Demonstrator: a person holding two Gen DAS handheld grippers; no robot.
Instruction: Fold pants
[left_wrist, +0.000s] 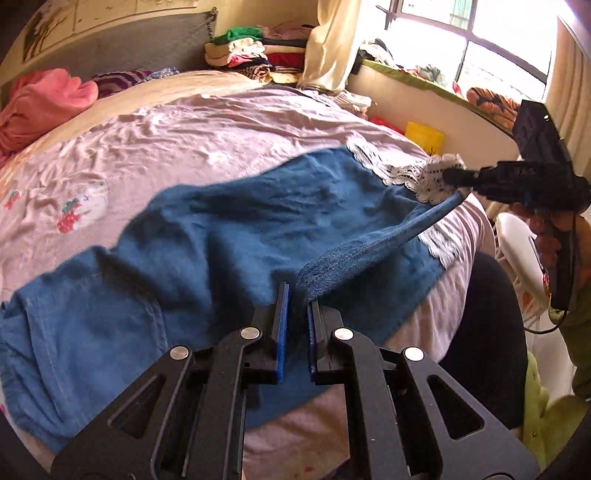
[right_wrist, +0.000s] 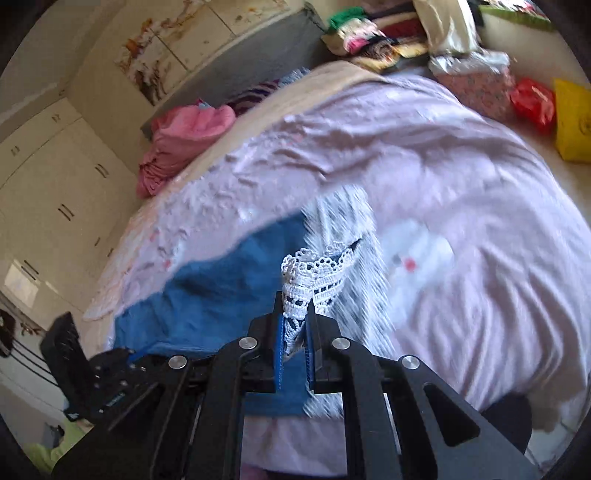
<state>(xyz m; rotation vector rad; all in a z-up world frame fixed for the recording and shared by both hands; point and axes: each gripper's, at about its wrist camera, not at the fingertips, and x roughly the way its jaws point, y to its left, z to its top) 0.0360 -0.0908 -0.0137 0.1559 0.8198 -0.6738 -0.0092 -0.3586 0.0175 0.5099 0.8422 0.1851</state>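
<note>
Pants, blue denim with white lace trim at the leg hems, lie spread across the pink bedsheet, waist end toward the near left of the left wrist view. The right gripper is clamped on the lace hem of one leg and holds it raised off the bed; a taut band of denim runs from that hem back toward the left gripper. The left gripper's blue-padded fingers stand slightly apart with the raised denim edge at or between their tips; whether they actually pinch it cannot be told.

Progress assessment: early stage. One leg edge is lifted, apparently for the lengthwise fold of one leg over the other. No completed fold is visible. Remaining: lay the leg over, align the hems, then fold across the length.
</note>
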